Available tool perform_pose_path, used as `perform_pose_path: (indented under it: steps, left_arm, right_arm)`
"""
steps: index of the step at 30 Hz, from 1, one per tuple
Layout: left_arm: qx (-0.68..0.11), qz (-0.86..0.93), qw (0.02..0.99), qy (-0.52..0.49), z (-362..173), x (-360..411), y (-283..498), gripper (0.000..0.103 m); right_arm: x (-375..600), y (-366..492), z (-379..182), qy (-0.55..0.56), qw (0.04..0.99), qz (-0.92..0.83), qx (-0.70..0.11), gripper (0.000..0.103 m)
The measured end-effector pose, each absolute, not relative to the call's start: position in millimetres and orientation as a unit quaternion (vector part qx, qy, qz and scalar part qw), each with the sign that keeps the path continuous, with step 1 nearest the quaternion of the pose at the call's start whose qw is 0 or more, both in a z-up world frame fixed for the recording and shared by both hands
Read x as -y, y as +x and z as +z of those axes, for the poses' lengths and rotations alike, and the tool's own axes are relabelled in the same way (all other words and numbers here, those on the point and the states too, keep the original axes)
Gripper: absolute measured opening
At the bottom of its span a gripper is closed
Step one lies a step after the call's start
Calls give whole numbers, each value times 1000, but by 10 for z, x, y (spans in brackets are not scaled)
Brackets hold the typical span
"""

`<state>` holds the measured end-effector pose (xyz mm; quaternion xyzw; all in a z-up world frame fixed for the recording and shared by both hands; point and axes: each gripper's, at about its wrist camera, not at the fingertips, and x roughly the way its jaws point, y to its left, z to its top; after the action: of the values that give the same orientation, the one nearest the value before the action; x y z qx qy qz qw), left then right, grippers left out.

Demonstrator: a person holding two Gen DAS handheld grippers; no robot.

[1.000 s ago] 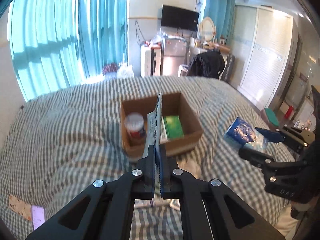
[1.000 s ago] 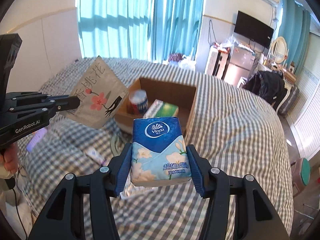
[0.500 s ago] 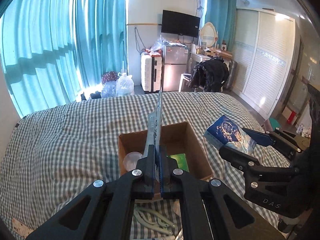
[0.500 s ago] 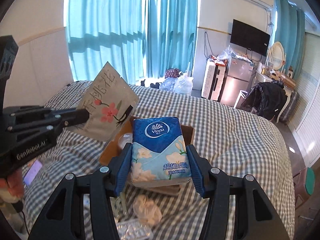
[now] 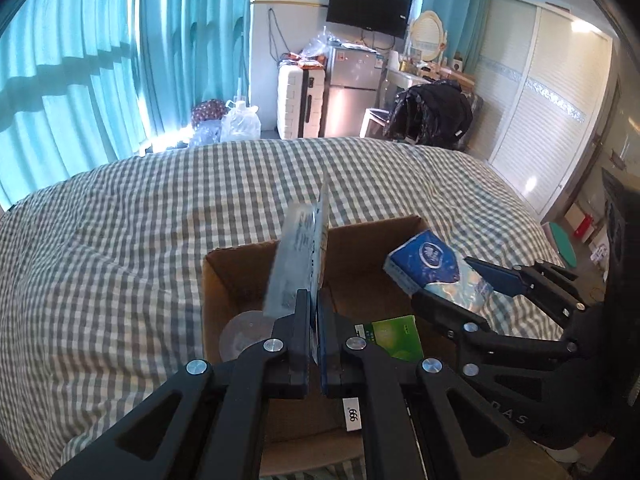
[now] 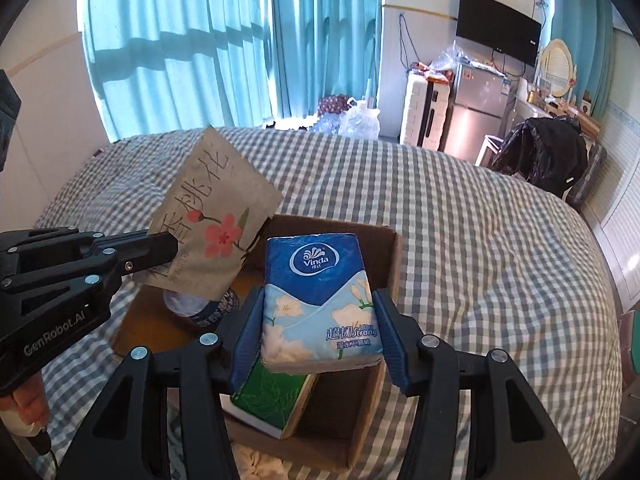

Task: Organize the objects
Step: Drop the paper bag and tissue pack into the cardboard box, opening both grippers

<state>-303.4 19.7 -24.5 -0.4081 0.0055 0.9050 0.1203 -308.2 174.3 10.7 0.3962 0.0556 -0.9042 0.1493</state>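
My left gripper (image 5: 314, 312) is shut on a flat brown paper pouch with a pink flower (image 6: 212, 220), seen edge-on in the left wrist view (image 5: 300, 260), above the left half of an open cardboard box (image 5: 248, 256). My right gripper (image 6: 318, 320) is shut on a blue Vinda tissue pack (image 6: 318, 296), also visible in the left wrist view (image 5: 436, 272), above the box's right half (image 6: 394, 256). Inside the box lie a green packet (image 6: 276, 400) and a lidded jar (image 5: 244, 334).
The box sits on a bed with a grey checked cover (image 5: 120, 240). Something pale and crumpled (image 6: 256, 460) lies on the cover by the box's near wall. Beyond the bed are teal curtains, a suitcase, a fridge and a chair with a black coat.
Both grippers have moved forward over the box with their loads. The box now lies directly under them and looks larger.
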Motion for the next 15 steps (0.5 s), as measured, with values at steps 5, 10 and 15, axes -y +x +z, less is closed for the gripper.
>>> perform_pose_path:
  steps: [5, 10, 15]
  left_arm:
    - [-22, 901, 127, -414, -309, -294, -3031, 2]
    - [-44, 899, 118, -419, -270, -343, -2956, 7]
    - [-49, 898, 110, -422, -102, -279, -2797, 27]
  right_arm:
    - [-1773, -3071, 43, 394, 154, -905, -50, 58]
    - [-1815, -2868, 257, 374, 151, -914, -56, 77]
    - [-1868, -2610, 580, 356, 142, -921, -64, 85]
